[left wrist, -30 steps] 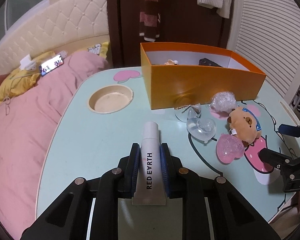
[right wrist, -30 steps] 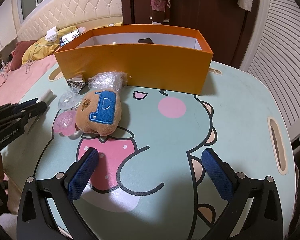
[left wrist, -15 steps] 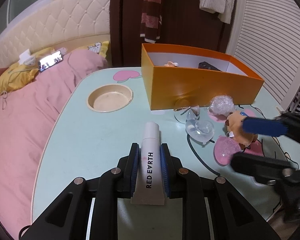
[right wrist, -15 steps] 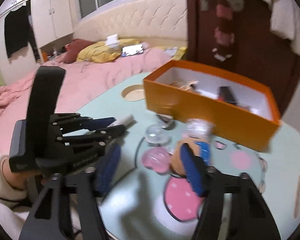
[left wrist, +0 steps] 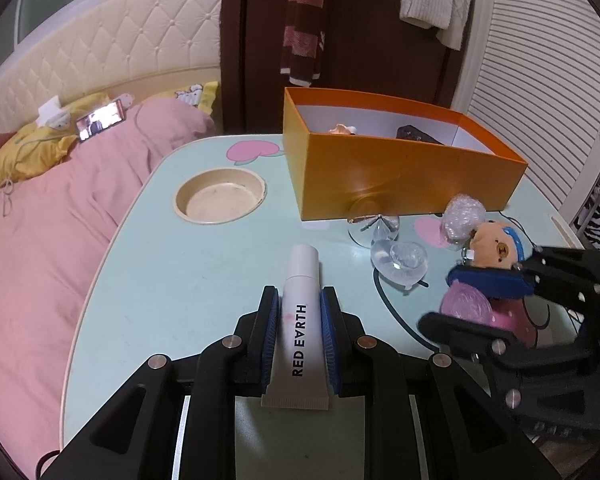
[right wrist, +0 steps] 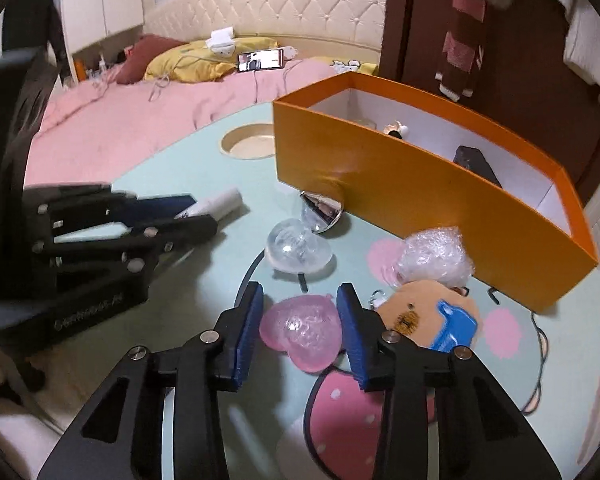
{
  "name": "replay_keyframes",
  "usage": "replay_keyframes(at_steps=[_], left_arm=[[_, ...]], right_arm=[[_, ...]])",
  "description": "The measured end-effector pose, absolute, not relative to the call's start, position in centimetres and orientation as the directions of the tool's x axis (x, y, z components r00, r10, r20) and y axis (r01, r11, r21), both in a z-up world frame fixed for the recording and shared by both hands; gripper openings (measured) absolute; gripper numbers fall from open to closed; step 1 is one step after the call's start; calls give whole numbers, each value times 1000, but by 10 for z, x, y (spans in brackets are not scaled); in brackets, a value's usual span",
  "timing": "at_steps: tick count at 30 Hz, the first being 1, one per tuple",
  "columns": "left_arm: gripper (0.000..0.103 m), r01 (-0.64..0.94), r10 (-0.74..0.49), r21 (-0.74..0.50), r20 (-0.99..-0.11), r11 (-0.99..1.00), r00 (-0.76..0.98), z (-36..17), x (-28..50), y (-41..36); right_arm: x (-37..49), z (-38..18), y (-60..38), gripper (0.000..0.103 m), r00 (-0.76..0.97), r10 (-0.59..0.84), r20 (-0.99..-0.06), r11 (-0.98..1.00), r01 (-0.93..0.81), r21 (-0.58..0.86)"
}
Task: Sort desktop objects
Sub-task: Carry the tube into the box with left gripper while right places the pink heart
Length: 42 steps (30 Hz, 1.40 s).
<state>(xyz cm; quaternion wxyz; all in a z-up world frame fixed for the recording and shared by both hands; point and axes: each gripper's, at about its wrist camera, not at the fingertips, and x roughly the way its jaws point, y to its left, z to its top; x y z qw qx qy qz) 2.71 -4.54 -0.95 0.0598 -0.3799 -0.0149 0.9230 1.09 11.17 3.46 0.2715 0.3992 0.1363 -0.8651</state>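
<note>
Toward the far edge of the surface (left wrist: 148, 280) sits the orange box (left wrist: 400, 176). Nearer the front edge, the left tool (left wrist: 300, 332) clenches the white tube (left wrist: 302, 320), and the right tool (right wrist: 300, 326) straddles the pink heart (right wrist: 304, 330), jaws parted, beside the plush bear (right wrist: 428, 316).

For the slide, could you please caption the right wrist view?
Right gripper, jaws open around the pink heart, beside the plush and orange box.
</note>
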Motion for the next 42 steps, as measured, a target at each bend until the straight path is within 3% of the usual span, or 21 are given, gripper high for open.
replay_keyframes(at_steps=[6,7,8,9,12,15,16,17,31,42], left_arm=[[19,-100,116,-64,-699,-993,-706,-9,27,-44],[19,-100,114,-61,-698,-993,-707,-10,28,-44],[19,-100,112,-58,-698,-993,-708,-10,28,-44],[19,-100,109,-53,-698,-994,-708,-10,28,-43],[19,-101,105,-48,-698,-994,-708,-10,28,-43],[19,-104,106,-46,-699,-994,-707,-10,28,-42],[19,-103,107,-47,-699,-994,-707,-10,28,-42],[19,-103,107,-48,-699,-994,-707,-10,28,-42],[19,-78,110,-78,-698,-994,-708,-4,29,-46],[19,-125,164,-107,-638,-986,-752,44,26,-39]], right_arm=[[14,35,117,44,-546,-358,-757,-825,565,-18],[13,34,118,59,-547,-348,-761,-831,557,-20],[11,33,118,83,-534,-339,-775,-834,552,-16],[10,32,118,85,-528,-336,-780,-835,550,-14],[12,31,119,81,-530,-339,-777,-834,552,-13],[13,33,121,63,-543,-351,-763,-833,553,-11],[13,33,122,48,-548,-354,-758,-836,549,-7],[13,34,124,40,-549,-359,-755,-838,545,1],[18,56,131,39,-584,-393,-710,-856,515,50],[6,85,152,39,-627,-399,-669,-881,465,90]])
